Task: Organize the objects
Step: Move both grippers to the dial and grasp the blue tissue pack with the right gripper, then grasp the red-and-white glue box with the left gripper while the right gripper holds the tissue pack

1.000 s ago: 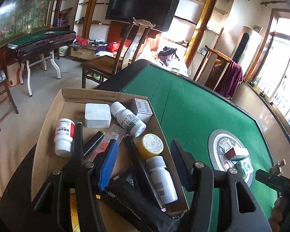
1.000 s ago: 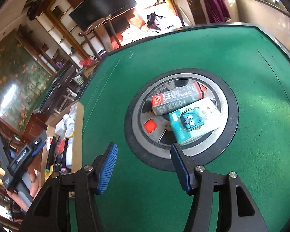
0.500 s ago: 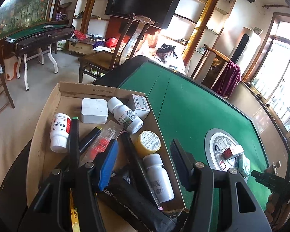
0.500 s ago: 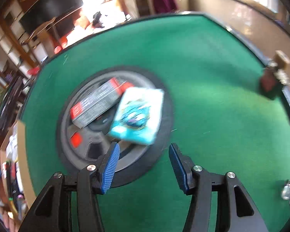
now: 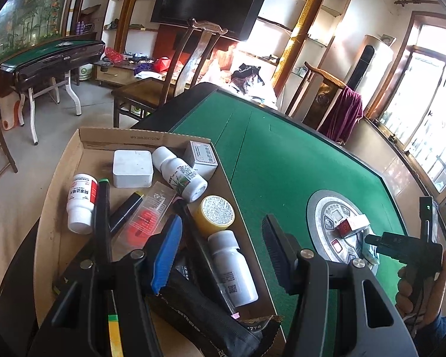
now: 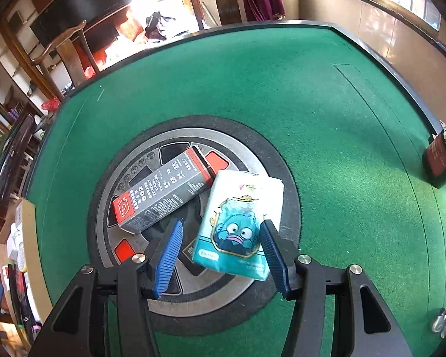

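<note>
Cardboard tray (image 5: 83, 136) at the worktop's left edge is crowded: white bottles (image 5: 79, 201), a white square box (image 5: 132, 168), a yellow-lidded jar (image 5: 217, 214), pens and a dark pouch (image 5: 205, 318). The left gripper (image 5: 220, 253) hangs over it, fingers apart on nothing. Rightward, bare green worktop (image 5: 282, 163) lies wide open. On the round centre panel (image 6: 240, 145), a grey-red carton (image 6: 163, 196) touches a teal tissue pack (image 6: 243, 223). The right gripper (image 6: 220, 250) has its fingers apart, straddling the pack's near end, the left one clear of it.
</note>
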`<state>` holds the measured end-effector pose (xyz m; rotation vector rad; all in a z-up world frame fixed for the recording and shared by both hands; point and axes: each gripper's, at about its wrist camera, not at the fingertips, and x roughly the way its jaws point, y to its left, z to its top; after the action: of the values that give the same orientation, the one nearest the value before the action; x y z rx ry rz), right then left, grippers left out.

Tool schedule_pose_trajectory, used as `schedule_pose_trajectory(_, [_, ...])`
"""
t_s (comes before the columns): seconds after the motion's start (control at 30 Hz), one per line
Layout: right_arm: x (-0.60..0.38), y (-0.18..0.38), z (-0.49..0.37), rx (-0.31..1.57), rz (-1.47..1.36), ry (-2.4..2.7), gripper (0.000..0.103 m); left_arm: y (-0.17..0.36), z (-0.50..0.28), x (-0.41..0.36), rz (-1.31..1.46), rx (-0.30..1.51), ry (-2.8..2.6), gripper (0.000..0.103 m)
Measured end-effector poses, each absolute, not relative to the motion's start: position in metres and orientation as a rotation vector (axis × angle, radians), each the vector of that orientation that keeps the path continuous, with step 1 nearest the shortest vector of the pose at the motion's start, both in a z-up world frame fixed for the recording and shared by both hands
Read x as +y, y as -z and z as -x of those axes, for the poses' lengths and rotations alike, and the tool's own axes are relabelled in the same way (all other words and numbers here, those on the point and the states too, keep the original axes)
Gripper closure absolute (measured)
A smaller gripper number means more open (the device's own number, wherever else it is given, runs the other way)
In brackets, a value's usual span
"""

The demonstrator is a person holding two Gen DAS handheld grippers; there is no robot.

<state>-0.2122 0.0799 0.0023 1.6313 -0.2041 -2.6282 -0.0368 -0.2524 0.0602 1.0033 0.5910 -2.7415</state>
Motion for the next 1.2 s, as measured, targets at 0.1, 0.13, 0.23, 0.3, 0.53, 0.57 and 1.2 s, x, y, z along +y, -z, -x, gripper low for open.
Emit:
schedule_pose_trajectory(0.1, [0.081,-0.002,0.213,-0.166,-1.643,2.644,0.043,-0.063,0.036,-0.246,-0.995,0.56,2.764,0.047])
schedule_pose_trajectory(0.13, [0.081,-0.001,0.213,-0.147,-1.652,2.646,0.043,-0.063,0.036,-0.245,-0.99,0.549,2.771,0.047])
schedule_pose_trajectory(0.23, [0.09,-0.004,0.211,-0.181,-1.655,2.663,0.045,-0.066,0.034,-0.239,-0.969,0.508,2.793,0.047])
schedule_pose_trajectory(0.3, [0.094,-0.003,0.209,-0.204,-1.648,2.665,0.045,-0.067,0.033,-0.235,-0.965,0.494,2.809,0.046])
schedule_pose_trajectory(0.53, [0.097,0.003,0.214,-0.19,-1.665,2.651,0.04,-0.066,0.035,-0.232,-0.975,0.469,2.814,0.045])
schedule_pose_trajectory(0.57, [0.096,0.004,0.215,-0.177,-1.676,2.649,0.041,-0.066,0.035,-0.232,-0.975,0.468,2.816,0.045])
schedule_pose_trajectory(1.2, [0.173,-0.016,0.125,-0.456,-1.386,2.478,0.093,-0.077,0.059,-0.08,-1.14,-0.166,3.13,0.045])
